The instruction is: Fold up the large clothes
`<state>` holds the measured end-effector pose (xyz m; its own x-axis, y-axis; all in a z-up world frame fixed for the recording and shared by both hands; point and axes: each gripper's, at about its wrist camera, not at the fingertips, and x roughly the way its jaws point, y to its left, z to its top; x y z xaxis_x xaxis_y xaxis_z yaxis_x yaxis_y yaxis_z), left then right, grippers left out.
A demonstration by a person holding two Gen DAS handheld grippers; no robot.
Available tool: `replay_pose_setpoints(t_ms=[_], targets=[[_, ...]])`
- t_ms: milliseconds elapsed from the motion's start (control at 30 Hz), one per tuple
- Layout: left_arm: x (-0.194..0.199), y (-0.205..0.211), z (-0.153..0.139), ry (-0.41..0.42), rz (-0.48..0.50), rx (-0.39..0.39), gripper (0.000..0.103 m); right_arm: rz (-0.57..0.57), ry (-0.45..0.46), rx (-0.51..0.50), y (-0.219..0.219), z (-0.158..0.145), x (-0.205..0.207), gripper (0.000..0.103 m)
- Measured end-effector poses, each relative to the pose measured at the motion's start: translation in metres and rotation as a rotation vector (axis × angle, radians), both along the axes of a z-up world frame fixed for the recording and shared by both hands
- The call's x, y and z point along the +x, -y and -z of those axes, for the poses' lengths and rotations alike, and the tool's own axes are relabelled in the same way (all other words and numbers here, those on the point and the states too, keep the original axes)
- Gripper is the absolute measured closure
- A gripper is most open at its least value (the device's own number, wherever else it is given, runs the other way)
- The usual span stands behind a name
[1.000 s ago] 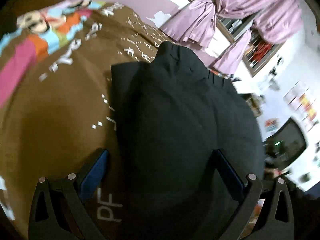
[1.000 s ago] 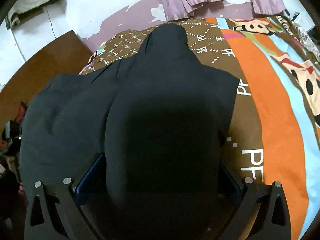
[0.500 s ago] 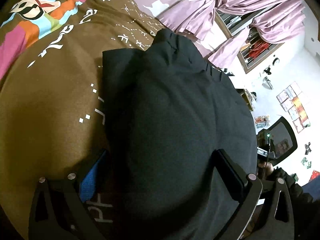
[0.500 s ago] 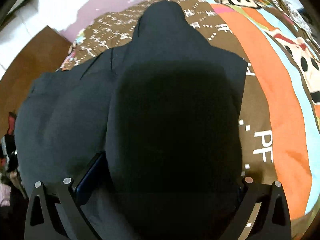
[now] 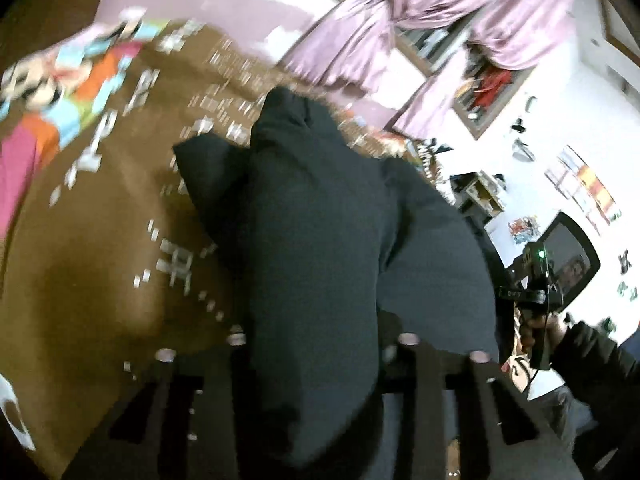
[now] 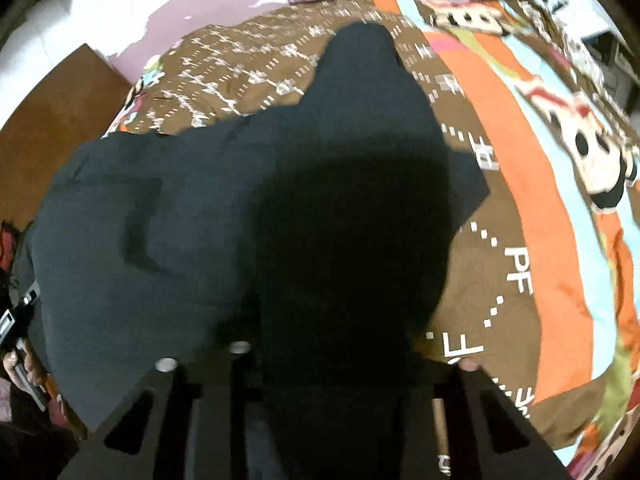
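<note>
A large black garment [image 5: 320, 248] lies on the brown patterned bedspread [image 5: 100, 240] and rises in a ridge into my left gripper [image 5: 316, 344], which is shut on a fold of it. In the right wrist view the same black garment [image 6: 240, 220] spreads to the left and a fold runs up into my right gripper [image 6: 336, 352], shut on the cloth. The fingertips of both grippers are hidden by fabric. The right gripper [image 5: 536, 300] also shows in the left wrist view, at the far right.
The bedspread [image 6: 540, 200] has orange, blue and cartoon panels on the right. Pink curtains [image 5: 400, 40] and a window stand behind the bed. A dark monitor [image 5: 568, 256] sits at the right wall. A brown wooden panel [image 6: 48, 120] stands left of the bed.
Both grippers have shut on the garment, their jaws drawn in from wide open. The cloth between them is gathered into a narrower raised ridge. The views are blurred by motion.
</note>
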<state>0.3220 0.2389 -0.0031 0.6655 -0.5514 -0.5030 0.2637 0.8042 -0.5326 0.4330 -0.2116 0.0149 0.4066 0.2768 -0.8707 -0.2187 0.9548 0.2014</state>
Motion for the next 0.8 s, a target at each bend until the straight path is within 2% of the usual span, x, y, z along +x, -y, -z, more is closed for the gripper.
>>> replay_pose_setpoints(t_ms=[133,200,333,467,533,600,700,767,800], targets=[[-0.021,0.013,-0.030,0.147,0.036,0.045,0.082,-0.079,0.166,0.044,-0.019,-0.047,-0.029,0.084],[-0.031,0.016,-0.048,0.226,0.041,0.053,0.082,-0.119,0.213,0.065,-0.031,-0.065,-0.034,0.085],[-0.049,0.001,-0.073,0.333,-0.027,0.061,0.082,-0.182,0.306,0.101,-0.058,-0.094,-0.039,0.085],[-0.056,-0.022,-0.078,0.390,-0.113,0.044,0.082,-0.218,0.396,0.158,-0.084,-0.117,-0.029,0.085],[-0.049,-0.037,-0.069,0.353,-0.153,0.023,0.082,-0.229,0.409,0.161,-0.094,-0.119,-0.019,0.085],[-0.036,-0.051,-0.052,0.274,-0.178,-0.005,0.082,-0.212,0.373,0.150,-0.101,-0.107,-0.001,0.085],[-0.010,-0.056,-0.017,0.107,-0.221,0.029,0.079,-0.196,0.292,0.058,-0.110,-0.068,0.019,0.081],[-0.002,-0.061,-0.001,0.044,-0.251,0.037,0.074,-0.160,0.285,-0.001,-0.108,-0.046,0.022,0.077],[-0.001,-0.064,0.003,0.040,-0.255,0.027,0.071,-0.134,0.280,0.008,-0.102,-0.038,0.025,0.074]])
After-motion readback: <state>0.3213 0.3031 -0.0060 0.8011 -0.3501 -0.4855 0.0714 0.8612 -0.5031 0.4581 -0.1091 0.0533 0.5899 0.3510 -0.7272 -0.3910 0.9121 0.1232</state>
